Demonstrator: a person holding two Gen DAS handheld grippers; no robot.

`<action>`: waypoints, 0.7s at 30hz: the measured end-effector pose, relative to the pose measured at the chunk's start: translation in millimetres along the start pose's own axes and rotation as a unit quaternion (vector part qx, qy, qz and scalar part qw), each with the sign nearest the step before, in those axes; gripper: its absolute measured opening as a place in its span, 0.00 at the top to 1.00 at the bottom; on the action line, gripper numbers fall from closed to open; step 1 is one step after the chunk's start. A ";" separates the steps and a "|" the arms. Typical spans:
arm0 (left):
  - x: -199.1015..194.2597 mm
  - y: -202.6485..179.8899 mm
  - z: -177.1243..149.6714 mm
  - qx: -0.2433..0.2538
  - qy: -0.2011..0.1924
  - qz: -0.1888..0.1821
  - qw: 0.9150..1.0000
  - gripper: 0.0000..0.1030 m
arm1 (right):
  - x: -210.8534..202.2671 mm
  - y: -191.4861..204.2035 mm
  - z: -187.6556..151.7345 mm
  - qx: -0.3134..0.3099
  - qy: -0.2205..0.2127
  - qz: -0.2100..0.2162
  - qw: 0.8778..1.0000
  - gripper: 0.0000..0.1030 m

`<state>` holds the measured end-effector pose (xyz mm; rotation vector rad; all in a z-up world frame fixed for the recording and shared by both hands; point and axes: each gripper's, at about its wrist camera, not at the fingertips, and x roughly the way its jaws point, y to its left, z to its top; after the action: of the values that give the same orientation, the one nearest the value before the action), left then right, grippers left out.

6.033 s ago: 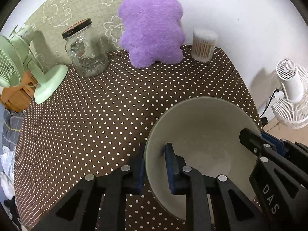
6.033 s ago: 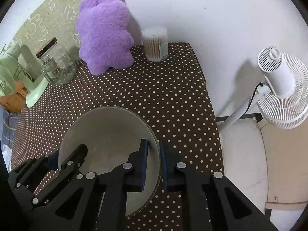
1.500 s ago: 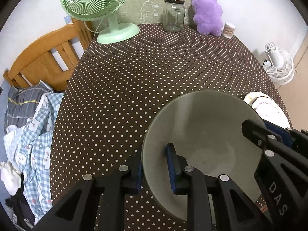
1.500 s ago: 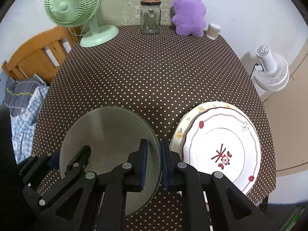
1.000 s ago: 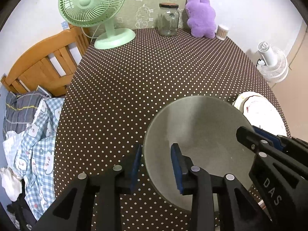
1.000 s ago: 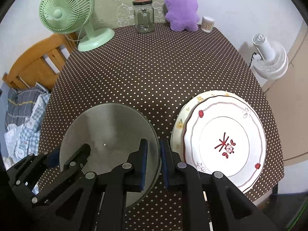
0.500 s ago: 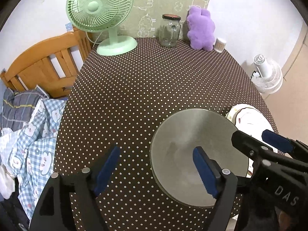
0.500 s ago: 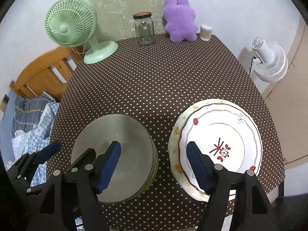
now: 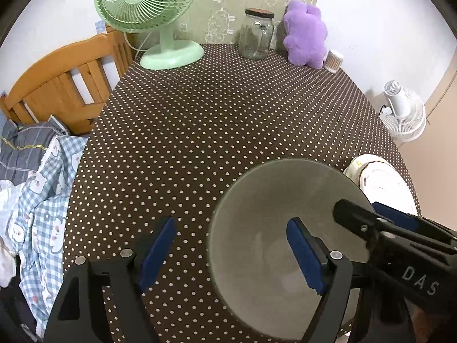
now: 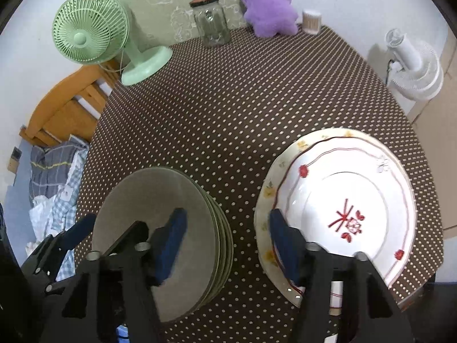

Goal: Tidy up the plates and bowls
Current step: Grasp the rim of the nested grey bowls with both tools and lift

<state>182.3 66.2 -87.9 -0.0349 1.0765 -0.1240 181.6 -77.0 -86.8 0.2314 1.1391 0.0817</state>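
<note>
Left gripper (image 9: 230, 253): jaws apart, straddling the near-left rim of the top grey-green bowl (image 9: 274, 200); neither pad presses on the rim.
Right gripper (image 10: 227, 241): jaws have just been closing but stand apart over the bare gap between the two stacks; nothing lies between them.
Bowl stack (image 10: 220, 228): several nested grey-green bowls on the polka-dot tablecloth (image 10: 242, 91), near the front-left edge.
Plate stack (image 10: 342, 200): a red-patterned plate on a yellow-flowered plate (image 10: 270, 191), just beside the bowls, at the front-right edge.
Risk 1: the inner left finger (image 9: 304, 253) hangs inside the bowl; a sideways pull-out could drag the top bowl off-centre.
Risk 2: the right finger (image 10: 282, 243) overlaps the plates' rim; a low pass could nudge them towards the table edge.
Unclear: exact bowl count; plates' near rim hidden by the gripper; blur on the right fingers.
</note>
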 end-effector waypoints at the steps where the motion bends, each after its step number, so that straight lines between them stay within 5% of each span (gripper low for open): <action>1: 1.9 -1.3 0.1 0.000 0.003 0.000 1.000 0.23 | 2.4 -0.7 1.3 0.000 0.004 0.001 1.000 0.45; 21: 23.2 -10.8 -5.4 -0.014 0.033 -0.019 0.999 0.42 | 38.6 -8.4 1.1 0.017 0.065 0.053 0.996 0.58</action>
<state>187.4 53.0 -109.9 -0.0760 1.1439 -0.1455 198.3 -78.3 -122.6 0.3212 1.2578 0.1726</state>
